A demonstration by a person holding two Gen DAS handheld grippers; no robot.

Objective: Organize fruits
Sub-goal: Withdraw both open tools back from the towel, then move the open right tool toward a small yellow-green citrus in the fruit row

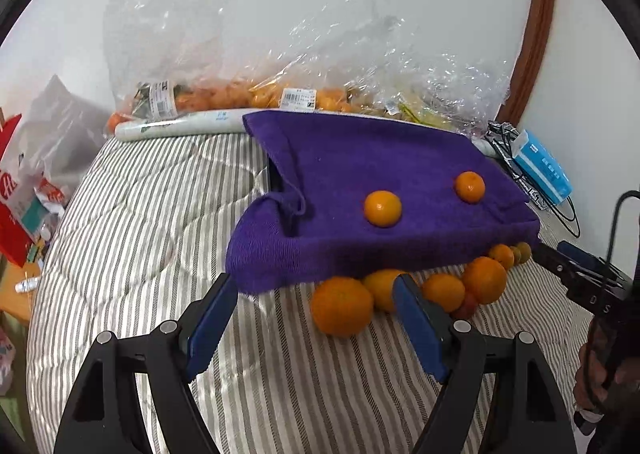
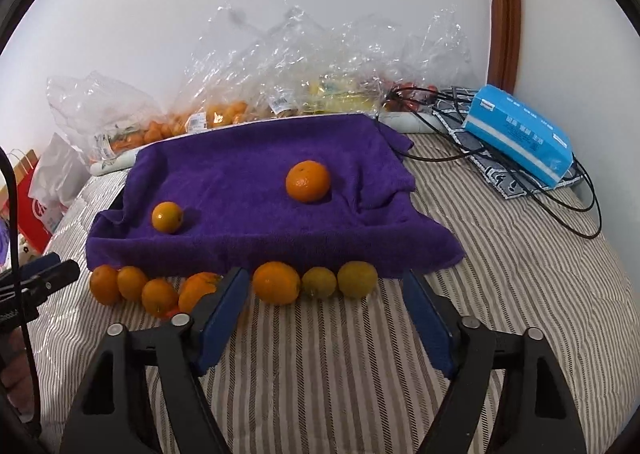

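We see two oranges on top of the purple towel (image 2: 256, 190), which is draped over something raised on the striped quilt (image 2: 500, 254): a smaller orange (image 2: 167, 217) near the towel's front left part and a larger orange (image 2: 308, 180) further back toward its middle. Along the towel's front edge, on the quilt, runs a row of fruit (image 2: 276, 283): several oranges at the left end, then one orange, then two yellower fruits at the right end; something small and red peeks out beneath the left group.

Our right gripper (image 2: 320, 286) hangs over the quilt just in front of that row, its blue pads spread wide with nothing between them; the left pad overlaps one orange of the row in the picture, but we cannot tell whether it touches. Our left gripper (image 1: 316, 286) is also spread wide and empty, just before the towel's front left corner, with the row's nearest orange (image 1: 342, 306) seen between its pads but not pinched.

Behind the towel, against the wall, lie clear plastic bags (image 2: 224, 110) of fruit. To the towel's right sit a blue tissue box (image 2: 520, 134) and black cables (image 2: 560, 190).
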